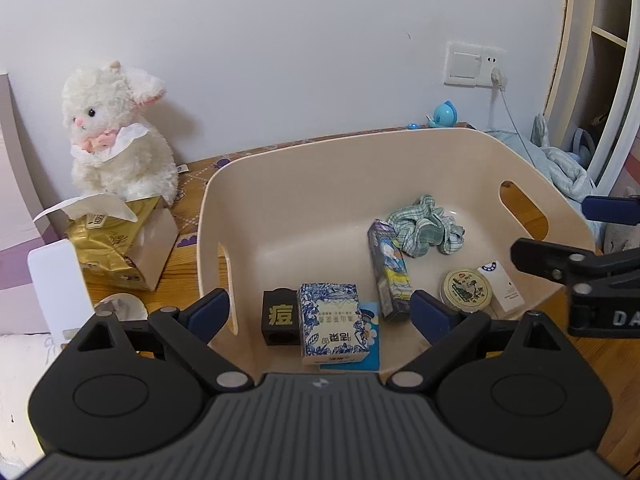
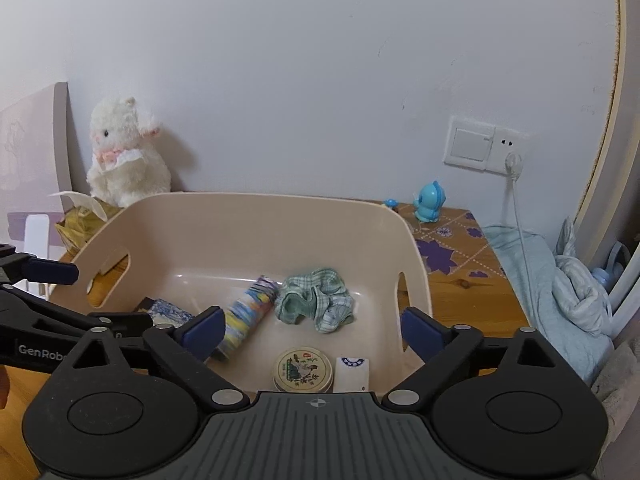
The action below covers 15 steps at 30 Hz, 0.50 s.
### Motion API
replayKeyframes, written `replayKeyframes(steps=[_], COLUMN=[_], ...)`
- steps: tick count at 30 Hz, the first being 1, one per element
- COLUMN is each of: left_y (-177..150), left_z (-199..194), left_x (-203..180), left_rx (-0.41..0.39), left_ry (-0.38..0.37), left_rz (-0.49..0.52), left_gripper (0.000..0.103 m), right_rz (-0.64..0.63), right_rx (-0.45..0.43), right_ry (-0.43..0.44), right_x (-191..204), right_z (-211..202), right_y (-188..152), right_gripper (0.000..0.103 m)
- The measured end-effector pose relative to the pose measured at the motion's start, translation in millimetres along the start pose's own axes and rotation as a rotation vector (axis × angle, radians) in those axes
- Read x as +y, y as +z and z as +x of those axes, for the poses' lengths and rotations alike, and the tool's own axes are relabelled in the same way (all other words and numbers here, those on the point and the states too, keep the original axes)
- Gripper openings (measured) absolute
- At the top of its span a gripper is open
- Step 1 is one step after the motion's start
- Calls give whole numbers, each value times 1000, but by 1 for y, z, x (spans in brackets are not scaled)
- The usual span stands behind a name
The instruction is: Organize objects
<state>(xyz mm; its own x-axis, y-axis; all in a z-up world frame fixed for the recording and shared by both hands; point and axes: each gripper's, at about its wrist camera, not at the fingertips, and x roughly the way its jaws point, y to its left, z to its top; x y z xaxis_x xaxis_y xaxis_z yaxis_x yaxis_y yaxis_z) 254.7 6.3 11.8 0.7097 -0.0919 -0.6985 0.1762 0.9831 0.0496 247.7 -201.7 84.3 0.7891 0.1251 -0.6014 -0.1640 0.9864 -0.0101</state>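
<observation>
Both the left gripper [image 1: 320, 310] and right gripper [image 2: 314, 330] gape wide, empty, over the basket [image 1: 280, 184].

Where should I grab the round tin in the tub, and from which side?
Grip the round tin across its low rim, coming straight down from above. It lies flat on the tub floor, with the white card box close on one side, so set the fingers across the other, freer sides.
</observation>
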Motion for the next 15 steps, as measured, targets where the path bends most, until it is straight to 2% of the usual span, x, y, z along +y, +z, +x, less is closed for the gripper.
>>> replayKeyframes(steps=[15], left_y=[-18], left_z=[-52], left_x=[-2], left_rx=[-45], left_ry=[40], left_rz=[-33], left_gripper=[97], right_rz=[13], right_rx=[-8], right_ry=[18], right_x=[0], right_z=[-55], right_y=[-16], right_gripper=[103])
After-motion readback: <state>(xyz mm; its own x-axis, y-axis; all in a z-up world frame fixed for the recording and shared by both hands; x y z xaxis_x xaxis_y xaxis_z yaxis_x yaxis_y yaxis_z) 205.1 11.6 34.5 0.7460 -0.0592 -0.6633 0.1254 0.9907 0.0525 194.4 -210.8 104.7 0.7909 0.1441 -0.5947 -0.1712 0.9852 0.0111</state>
